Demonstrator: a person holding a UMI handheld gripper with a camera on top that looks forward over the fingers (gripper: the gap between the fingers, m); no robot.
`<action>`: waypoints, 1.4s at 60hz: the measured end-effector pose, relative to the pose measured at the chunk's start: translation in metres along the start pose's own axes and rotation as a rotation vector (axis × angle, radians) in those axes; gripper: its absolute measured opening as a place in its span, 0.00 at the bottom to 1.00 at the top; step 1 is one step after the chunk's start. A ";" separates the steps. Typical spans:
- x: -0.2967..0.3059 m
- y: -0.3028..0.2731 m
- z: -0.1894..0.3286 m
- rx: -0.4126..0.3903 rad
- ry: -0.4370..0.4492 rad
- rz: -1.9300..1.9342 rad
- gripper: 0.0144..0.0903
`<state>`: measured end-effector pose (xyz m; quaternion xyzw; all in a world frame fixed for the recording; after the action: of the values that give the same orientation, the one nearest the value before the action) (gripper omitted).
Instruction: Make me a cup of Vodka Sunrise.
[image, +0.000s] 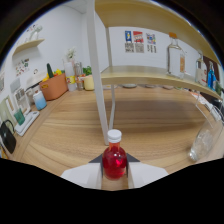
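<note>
The tongs (114, 172) were pinching a small bottle of red liquid (114, 160) — both pale fingers pressed against its rounded belly, low down, probably so its weight hung steady under the white cap. The red syrup is my guess at the drink's colouring part, and it was held upright above the near edge of the wooden desk (150, 125), not resting on it. The bottle looked smooth and glassy, bulbous below a short neck. Towards the desk's right edge stood a clear tumbler (201, 145), likely the cup to fill. Beyond, a pale post rose to a curved wooden shelf (150, 76) carrying a tall clear bottle (175, 56) — perhaps the vodka. At the far left corner sat an orange pot (54, 86).
</note>
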<state>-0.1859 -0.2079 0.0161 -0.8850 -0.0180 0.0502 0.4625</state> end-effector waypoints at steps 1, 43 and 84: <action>0.000 0.001 -0.001 -0.001 0.000 -0.001 0.27; 0.027 -0.058 -0.115 0.110 -0.098 -0.031 0.93; 0.291 -0.151 -0.233 0.241 0.112 0.056 0.94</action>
<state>0.1301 -0.2893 0.2508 -0.8247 0.0385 0.0154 0.5641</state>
